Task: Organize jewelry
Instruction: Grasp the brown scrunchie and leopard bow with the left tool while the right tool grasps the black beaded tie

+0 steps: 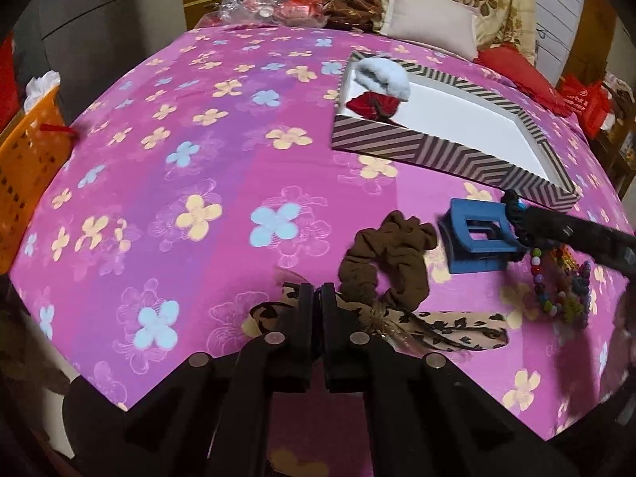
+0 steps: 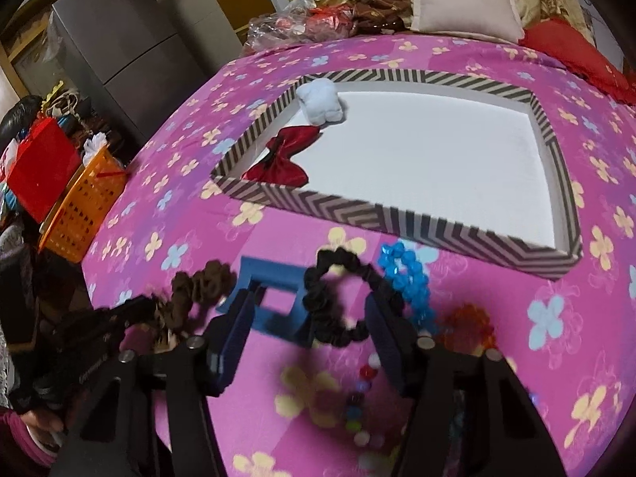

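Jewelry and hair pieces lie mostly outside the striped box (image 2: pixel 397 220) on the bed (image 1: pixel 159 167). Only a pale blue fluffy piece (image 2: pixel 322 101) and a red bow (image 2: pixel 282 159) sit inside it, in its near-left corner, so the sorting looks barely begun. Left to move, near the box's front wall: a blue claw clip (image 1: pixel 477 238), a brown scrunchie (image 1: pixel 385 262), a black scrunchie (image 2: pixel 346 298), a blue bead bracelet (image 2: pixel 413 278), an orange bead piece (image 2: pixel 469 326), a multicolored bead string (image 1: pixel 540 286) and a leopard-print band (image 1: pixel 457 324). The right gripper (image 2: pixel 310 342) hovers with fingers spread wide around the black scrunchie and clip, gripping nothing yet. The left gripper (image 1: pixel 317 310) has its fingers nearly together over the leopard band; whether they pinch it, I cannot tell.
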Demonstrator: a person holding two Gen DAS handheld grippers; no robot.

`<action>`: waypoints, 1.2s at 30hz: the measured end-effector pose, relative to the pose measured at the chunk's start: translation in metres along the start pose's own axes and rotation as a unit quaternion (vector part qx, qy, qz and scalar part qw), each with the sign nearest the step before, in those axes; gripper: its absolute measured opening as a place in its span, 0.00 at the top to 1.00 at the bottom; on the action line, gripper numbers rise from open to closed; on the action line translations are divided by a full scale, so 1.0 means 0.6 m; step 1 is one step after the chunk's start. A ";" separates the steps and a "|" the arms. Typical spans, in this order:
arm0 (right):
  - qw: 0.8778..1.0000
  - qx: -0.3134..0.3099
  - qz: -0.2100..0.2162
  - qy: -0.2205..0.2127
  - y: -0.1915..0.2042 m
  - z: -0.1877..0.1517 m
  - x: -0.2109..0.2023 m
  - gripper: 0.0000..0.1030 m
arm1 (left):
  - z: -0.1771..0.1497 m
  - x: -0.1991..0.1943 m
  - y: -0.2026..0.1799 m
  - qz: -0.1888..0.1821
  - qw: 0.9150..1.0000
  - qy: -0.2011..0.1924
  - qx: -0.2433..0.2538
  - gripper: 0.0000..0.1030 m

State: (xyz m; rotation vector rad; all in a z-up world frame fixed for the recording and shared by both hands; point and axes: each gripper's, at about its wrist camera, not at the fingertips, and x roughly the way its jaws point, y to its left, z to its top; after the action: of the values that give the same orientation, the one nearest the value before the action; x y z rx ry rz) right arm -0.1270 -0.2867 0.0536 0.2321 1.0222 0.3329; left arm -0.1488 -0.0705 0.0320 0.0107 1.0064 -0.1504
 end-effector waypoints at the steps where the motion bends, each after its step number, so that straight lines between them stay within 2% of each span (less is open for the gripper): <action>1: 1.000 0.001 0.007 0.001 -0.002 0.004 0.006 0.46 | 0.000 -0.001 -0.002 -0.006 1.000 -0.001 -0.002 0.95; 2: 1.000 0.002 0.011 0.003 -0.003 0.007 0.011 0.49 | 0.001 -0.001 -0.003 -0.013 1.000 -0.001 -0.004 0.94; 6: 1.000 0.007 0.025 0.013 -0.011 0.011 0.034 0.62 | 0.007 -0.002 -0.011 -0.045 0.999 0.005 -0.006 0.70; 8: 0.999 0.015 0.039 0.017 -0.018 0.008 0.043 0.77 | 0.008 -0.002 -0.017 -0.056 0.998 0.007 -0.003 0.68; 9: 0.999 0.018 0.043 0.017 -0.020 0.006 0.045 0.79 | 0.008 0.000 -0.021 -0.055 0.998 0.007 0.001 0.68; 13: 0.999 0.017 0.050 0.009 -0.022 -0.002 0.036 0.87 | 0.006 0.015 -0.025 -0.042 0.999 0.015 0.003 0.71; 15: 0.999 0.011 0.052 0.003 -0.020 -0.003 0.025 0.88 | 0.007 0.016 -0.021 -0.060 0.998 0.018 -0.005 0.82; 18: 0.998 0.008 0.055 -0.009 -0.022 0.000 0.003 0.89 | 0.011 0.008 -0.020 -0.051 0.999 0.010 -0.003 0.91; 25: 0.995 0.020 0.088 -0.051 -0.023 0.020 -0.065 0.89 | 0.032 -0.026 -0.002 -0.057 0.998 -0.016 -0.011 0.92; 31: 0.992 0.021 0.094 -0.082 -0.020 0.049 -0.102 0.89 | 0.067 -0.053 -0.004 -0.068 0.997 -0.042 -0.008 0.94; 36: 0.992 0.027 0.089 -0.090 -0.027 0.058 -0.109 0.89 | 0.087 -0.063 -0.005 -0.073 0.996 -0.051 -0.009 0.94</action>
State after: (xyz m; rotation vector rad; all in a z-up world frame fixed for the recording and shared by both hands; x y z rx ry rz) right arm -0.1253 -0.3277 0.1176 0.3973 0.8348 0.4379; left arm -0.1252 -0.0732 0.0921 -0.0870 0.9064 -0.2737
